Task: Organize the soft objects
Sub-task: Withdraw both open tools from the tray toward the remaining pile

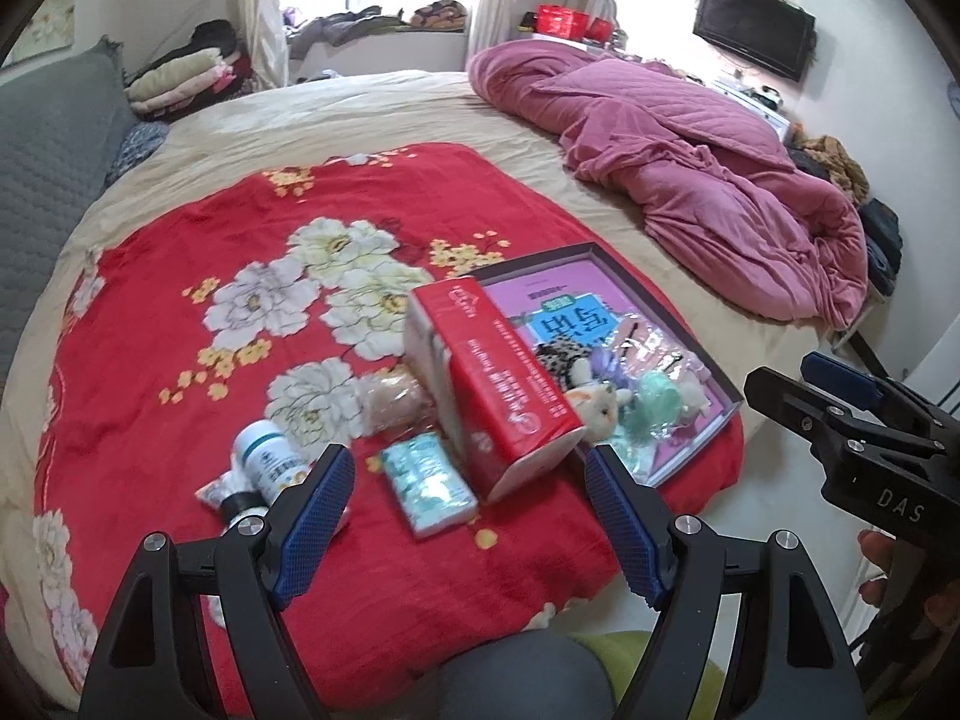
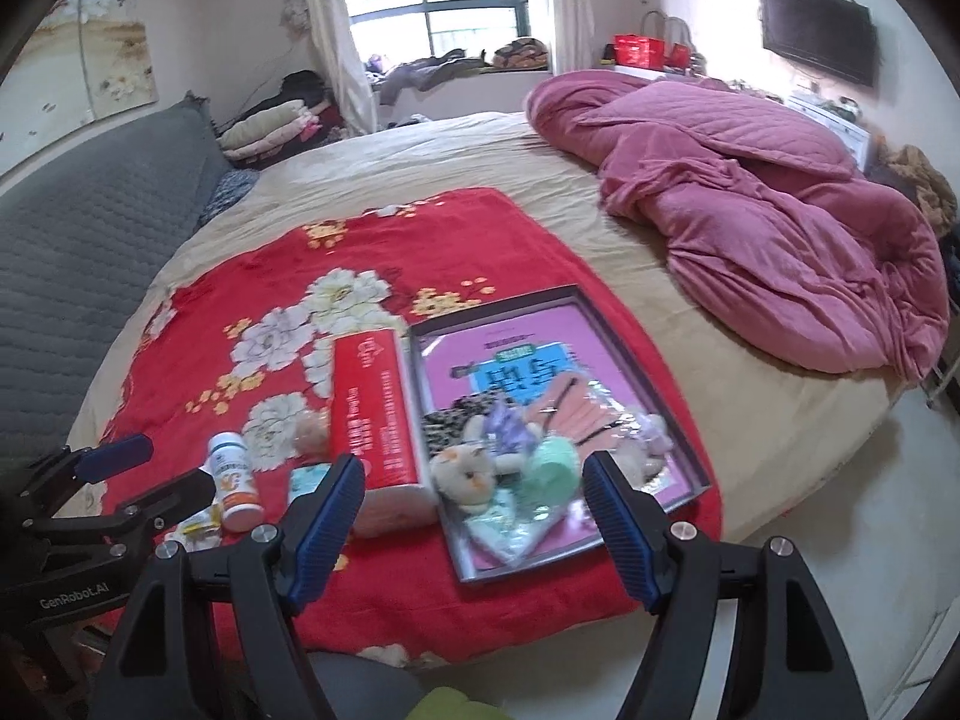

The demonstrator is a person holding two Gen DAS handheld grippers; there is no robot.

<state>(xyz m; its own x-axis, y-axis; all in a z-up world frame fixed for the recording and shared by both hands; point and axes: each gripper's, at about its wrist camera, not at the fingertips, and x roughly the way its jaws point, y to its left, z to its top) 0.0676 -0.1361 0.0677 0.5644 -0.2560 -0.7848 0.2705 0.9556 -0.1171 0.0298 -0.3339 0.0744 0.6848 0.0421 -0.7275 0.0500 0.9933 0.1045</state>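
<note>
A shallow dark-rimmed tray [image 2: 654, 372] with a pink printed bottom lies on the red flowered blanket [image 2: 240, 276]. In it sit a small plush animal [image 2: 468, 471], a leopard-print piece [image 2: 450, 420], a mint-green soft thing [image 2: 552, 468] and clear-wrapped items. A red tissue box [image 1: 498, 384] stands left of the tray [image 1: 729, 399]. A teal tissue pack [image 1: 429, 483], a beige soft bundle [image 1: 390, 399] and a white bottle [image 1: 267, 459] lie near the box. My left gripper [image 1: 468, 477] hangs open above the tissue pack. My right gripper [image 2: 474, 480] is open above the tray's near end, holding nothing.
A crumpled pink quilt [image 2: 768, 222] covers the bed's far right. A grey padded headboard [image 2: 90, 252] runs along the left, folded clothes [image 1: 180, 81] beyond it. A wall television [image 2: 816, 30] hangs at right. The bed edge and pale floor [image 2: 840, 510] lie right of the tray.
</note>
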